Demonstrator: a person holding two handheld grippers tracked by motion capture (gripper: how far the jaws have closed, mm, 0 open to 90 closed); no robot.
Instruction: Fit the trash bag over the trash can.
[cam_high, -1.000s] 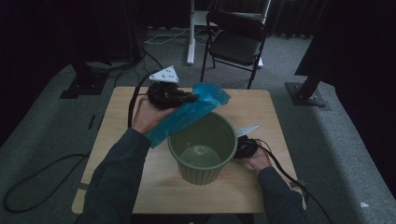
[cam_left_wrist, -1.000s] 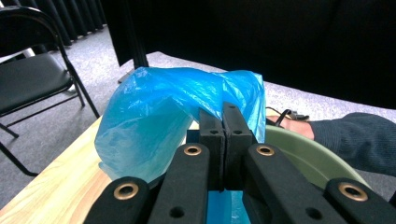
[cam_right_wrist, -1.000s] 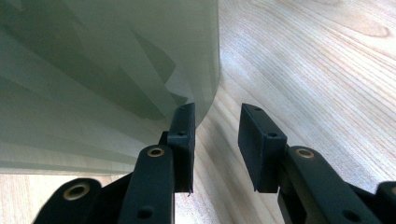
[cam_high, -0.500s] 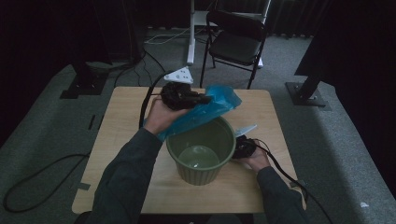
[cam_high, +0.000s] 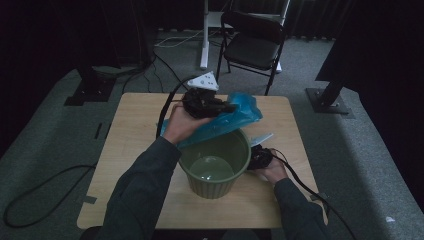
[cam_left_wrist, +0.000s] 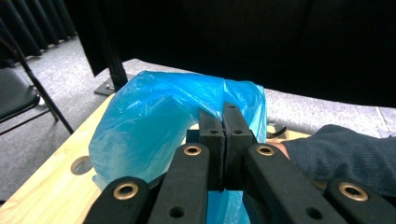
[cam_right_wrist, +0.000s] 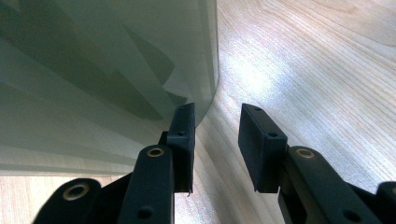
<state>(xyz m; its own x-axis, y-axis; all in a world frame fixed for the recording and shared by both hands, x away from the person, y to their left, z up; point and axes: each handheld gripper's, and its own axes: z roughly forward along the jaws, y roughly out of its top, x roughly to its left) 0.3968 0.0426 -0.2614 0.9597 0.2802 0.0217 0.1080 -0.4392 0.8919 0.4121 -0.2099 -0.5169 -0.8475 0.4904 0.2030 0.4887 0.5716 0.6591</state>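
Left tool is clamped tight on a fold of the blue plastic bag; in the left gripper view the 2 pads meet with only the thin film between them, and the bag billows out ahead of and to the left of the jaws. From the high view the bag hangs over the far rim of the green ribbed bin, its long axis slanting from the bin's near-left side up toward the far-right corner of the desk. The bin sits near the middle of the desk, mouth up, and I see no liner inside it. Right tool rests low at the bin's right side; in the right gripper view its jaws stand apart, holding nothing, with 1 pad just beside the bin's wall and the other over bare wood. I cannot tell whether that pad touches the wall. My judgement: the work in hand is lining the bin, and the coming move turns on the bag's mouth lying above and beyond the rim, so the left hand, the nearer 1, must bring it toward me and down over the opening. Risk: the film slips or snags on the rim.
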